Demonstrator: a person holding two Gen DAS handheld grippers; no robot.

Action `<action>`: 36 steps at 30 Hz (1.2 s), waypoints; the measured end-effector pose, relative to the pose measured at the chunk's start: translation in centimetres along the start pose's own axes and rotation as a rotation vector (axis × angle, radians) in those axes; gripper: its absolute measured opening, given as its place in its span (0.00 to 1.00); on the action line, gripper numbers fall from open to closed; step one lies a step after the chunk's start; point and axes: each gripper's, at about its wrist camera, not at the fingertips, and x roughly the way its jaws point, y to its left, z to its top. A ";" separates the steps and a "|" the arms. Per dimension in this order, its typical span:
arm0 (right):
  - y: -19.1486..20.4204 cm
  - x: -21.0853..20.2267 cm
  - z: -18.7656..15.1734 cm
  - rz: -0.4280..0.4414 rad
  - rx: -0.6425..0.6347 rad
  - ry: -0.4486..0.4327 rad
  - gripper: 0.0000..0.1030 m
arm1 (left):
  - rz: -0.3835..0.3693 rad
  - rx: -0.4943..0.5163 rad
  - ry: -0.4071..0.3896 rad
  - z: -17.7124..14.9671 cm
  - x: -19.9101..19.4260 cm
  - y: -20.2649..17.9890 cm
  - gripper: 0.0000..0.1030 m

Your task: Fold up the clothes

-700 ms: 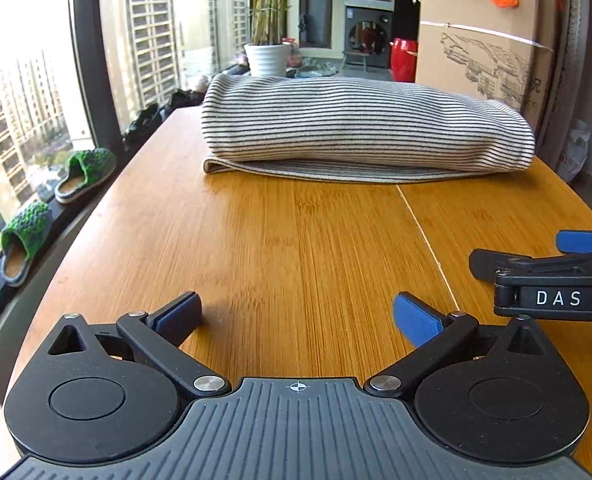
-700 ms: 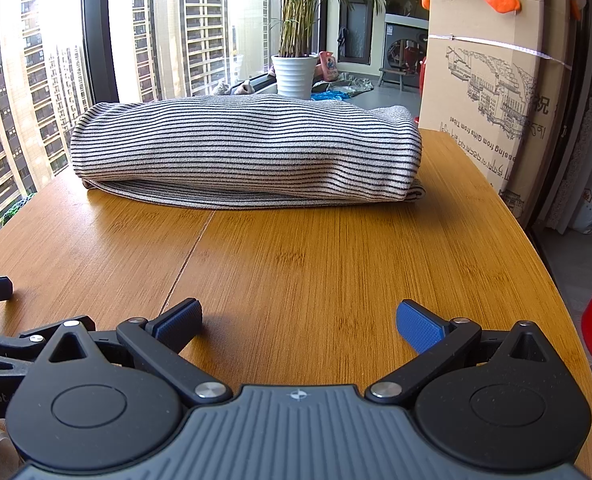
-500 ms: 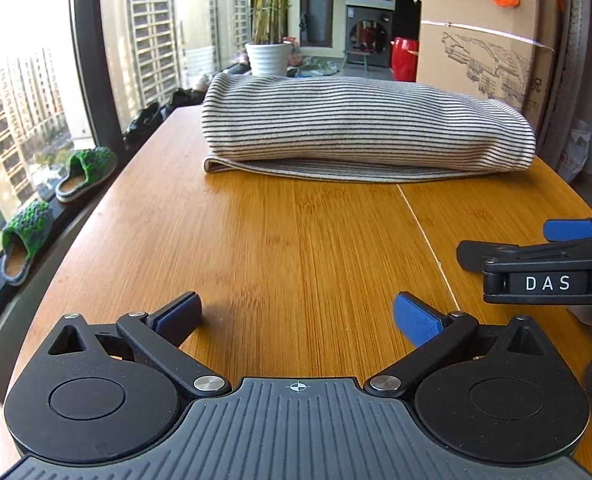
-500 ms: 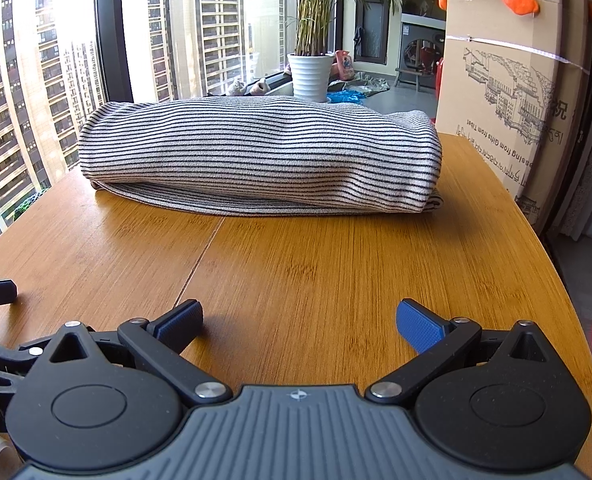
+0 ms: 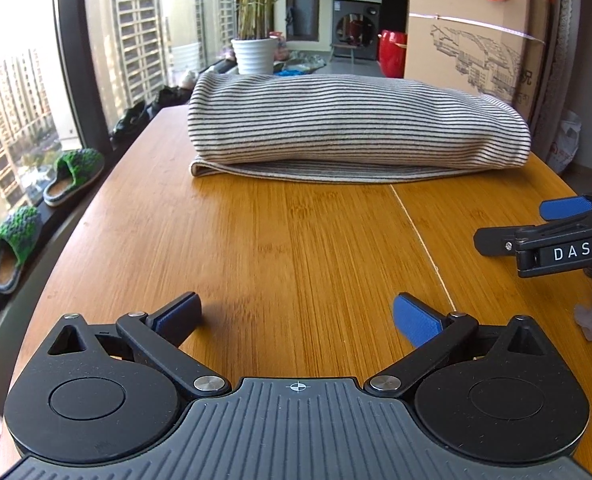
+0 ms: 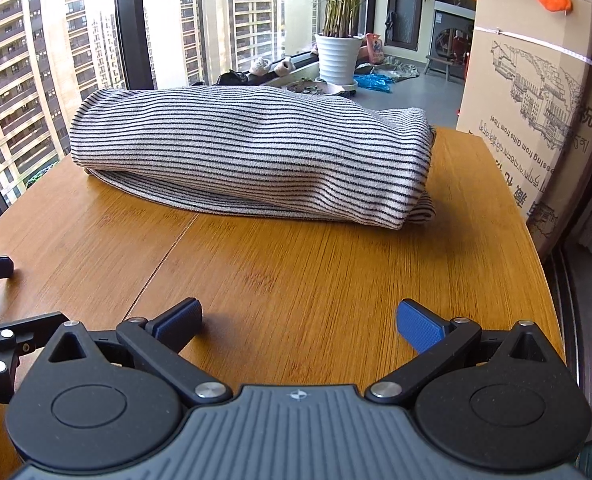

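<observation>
A striped grey-and-white garment [image 5: 355, 128] lies folded in a thick bundle at the far end of the wooden table [image 5: 296, 248]; the right wrist view shows the garment [image 6: 252, 160] closer. My left gripper [image 5: 296, 316] hovers over the near table, open, with nothing between its blue pads. My right gripper [image 6: 299, 320] is open as well, empty, well short of the bundle. In the left wrist view the right gripper's side [image 5: 551, 240] shows at the right edge. Part of the left gripper [image 6: 0, 344] shows at the left edge of the right wrist view.
A tall cardboard box [image 6: 535, 120] stands by the table's far right edge. A white potted plant [image 6: 337, 60] sits behind the bundle by the window. Green slippers [image 5: 72, 176] lie on the sill at left. A seam [image 5: 419, 240] runs down the tabletop.
The right gripper has moved forward and up, closer to the striped bundle. The left gripper has stayed where it was. Both remain open.
</observation>
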 end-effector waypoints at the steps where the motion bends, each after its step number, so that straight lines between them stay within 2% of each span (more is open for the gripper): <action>1: -0.2 -0.1 -0.1 0.013 -0.008 -0.005 1.00 | -0.011 0.003 -0.005 0.2 0.0 0.2 1.00; 4: -1.0 -0.6 -0.2 0.049 -0.005 -0.042 1.00 | -0.038 -0.007 -0.074 1.7 -0.3 1.6 1.00; 6: -1.5 -1.3 0.6 0.058 -0.015 -0.130 1.00 | -0.041 -0.032 -0.156 3.7 -0.5 2.9 1.00; 9: -1.6 -1.9 2.4 0.005 -0.045 -0.276 1.00 | -0.016 -0.074 -0.226 7.2 0.8 4.6 1.00; 11: -1.8 -1.3 4.3 -0.022 -0.036 -0.334 1.00 | 0.005 -0.096 -0.227 9.2 2.6 5.3 1.00; 14: -3.0 0.8 7.0 0.003 0.071 -0.313 1.00 | 0.004 -0.134 -0.179 11.0 5.5 6.2 1.00; 17: -5.1 4.0 9.0 0.038 0.248 -0.259 1.00 | -0.041 -0.169 -0.140 11.9 7.7 6.6 1.00; 19: -5.7 5.7 9.3 0.069 0.298 -0.221 1.00 | -0.076 -0.182 -0.125 12.1 8.5 6.7 1.00; 22: -5.5 6.2 9.0 0.065 0.288 -0.202 1.00 | -0.194 -0.187 -0.045 11.6 9.7 6.4 1.00; 23: -5.4 6.1 8.8 0.070 0.286 -0.187 1.00 | -0.210 -0.172 -0.016 11.2 10.0 6.1 1.00; 27: -4.4 4.7 7.7 0.085 0.172 -0.126 1.00 | -0.191 -0.099 -0.017 9.5 9.5 5.2 1.00; 31: -2.6 2.9 5.4 0.139 0.090 -0.050 1.00 | -0.243 -0.108 -0.011 8.0 6.7 5.2 1.00; 36: -1.4 -0.9 2.2 0.146 0.040 -0.072 1.00 | -0.251 -0.033 -0.042 5.9 2.2 5.7 1.00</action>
